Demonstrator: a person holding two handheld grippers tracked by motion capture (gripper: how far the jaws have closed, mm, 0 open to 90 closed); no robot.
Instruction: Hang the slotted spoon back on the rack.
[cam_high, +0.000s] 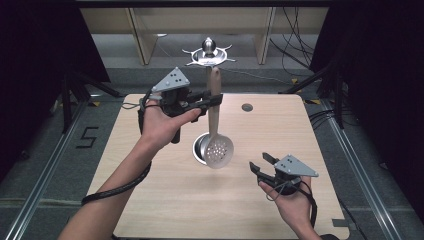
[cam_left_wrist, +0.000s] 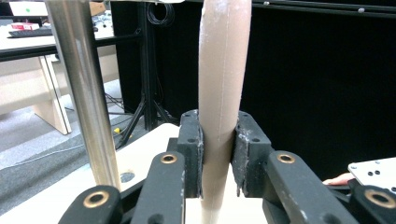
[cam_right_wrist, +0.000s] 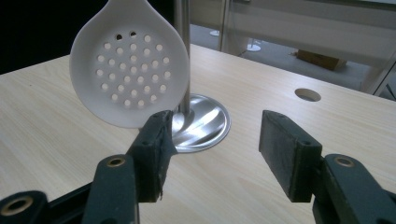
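The left gripper (cam_high: 212, 100) clamps the handle of the slotted spoon (cam_high: 218, 150), which hangs bowl-down beside the metal rack (cam_high: 209, 55). Its top seems near a hook, probably not yet hung. The right gripper (cam_high: 260, 162) waits wide open, holding nothing, low over the table (cam_high: 165, 200).

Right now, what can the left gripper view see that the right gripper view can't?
The left gripper view shows the left gripper's pads clamped on the spoon's handle, with the edge of a grey plate at its lower right. The right gripper view shows the spoon's holed bowl, the stand's round base, a hole in the table and the right gripper open with nothing between its jaws. Both show the stand's metal pole and the wooden table.
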